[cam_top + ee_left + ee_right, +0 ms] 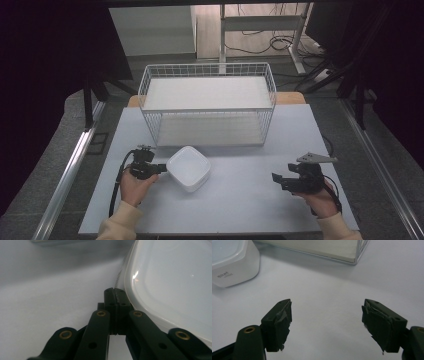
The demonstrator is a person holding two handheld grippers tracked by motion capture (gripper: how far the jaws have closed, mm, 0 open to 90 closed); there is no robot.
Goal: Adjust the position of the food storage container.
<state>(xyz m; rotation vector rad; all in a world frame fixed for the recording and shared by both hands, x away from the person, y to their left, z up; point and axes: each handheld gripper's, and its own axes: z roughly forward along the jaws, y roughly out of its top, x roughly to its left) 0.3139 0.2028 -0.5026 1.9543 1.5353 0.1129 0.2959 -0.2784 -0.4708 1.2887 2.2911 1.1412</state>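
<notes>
A pale grey-white table top carries everything here, with dark floor and cables beyond its far edge. Nearest the person, the two hands come in from the bottom of the high view. The right gripper sits well off to the right over bare table, its jaws standing wide apart with nothing between them; its own view shows the worn pads over empty surface. The left gripper is the one that matters: its jaws are pressed fully together, pad against pad, and nothing is pinched between them. In the left gripper view the closed tips lie right against the rim of the white lidded container; whether they actually touch it I cannot tell.

That container sits left of centre on the table, directly to the right of the left gripper's tips and far from the right gripper. It is roughly square with rounded corners, turned so one corner points toward the person.

Farther back stands the white wire basket, just behind the container. With jaws shut beside the wall, the likely move is a sideways push, not a lift.
</notes>
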